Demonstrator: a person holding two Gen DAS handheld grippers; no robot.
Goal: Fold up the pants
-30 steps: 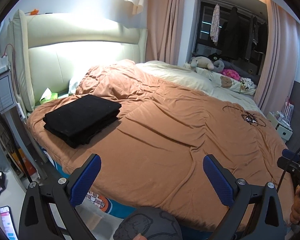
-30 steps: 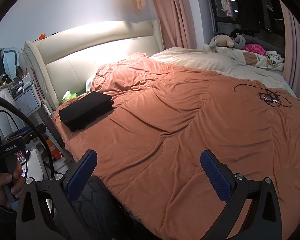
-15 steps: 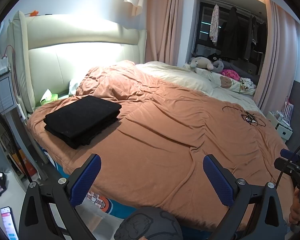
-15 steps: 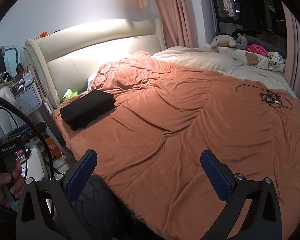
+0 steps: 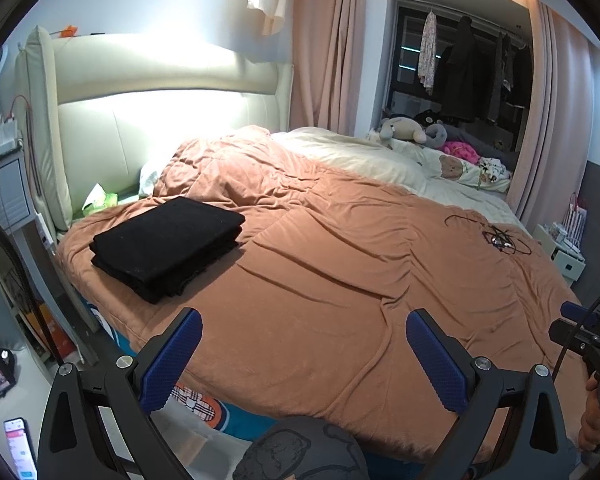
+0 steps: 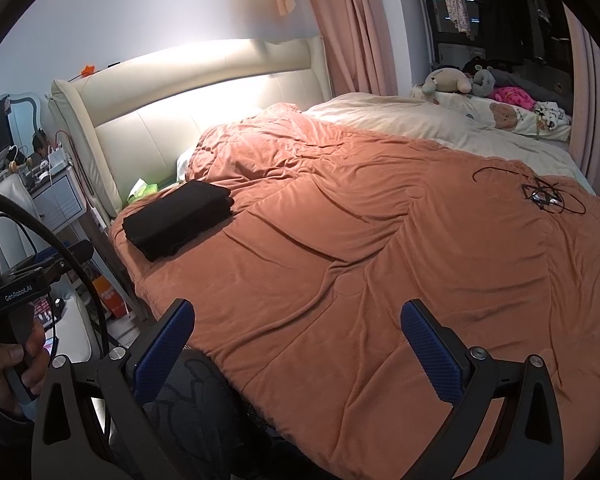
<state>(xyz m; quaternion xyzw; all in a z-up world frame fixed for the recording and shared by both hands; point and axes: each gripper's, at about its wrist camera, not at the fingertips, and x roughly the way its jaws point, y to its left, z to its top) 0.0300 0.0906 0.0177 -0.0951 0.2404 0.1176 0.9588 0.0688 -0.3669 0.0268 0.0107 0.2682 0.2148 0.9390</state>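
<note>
Both grippers' jaws gape empty; folded black pants (image 5: 166, 248) hide their own inner layers.

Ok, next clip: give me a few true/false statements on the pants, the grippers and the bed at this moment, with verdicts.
1. The black pants lie folded in a stack on the orange duvet. True.
2. The left gripper is shut on the pants. False: it is open, empty, well short of them.
3. The right gripper is open and holds nothing. True.
4. The pants lie at the foot of the bed. False: they lie near the cream headboard.
5. A tangled black cable lies on the duvet. True.
</note>
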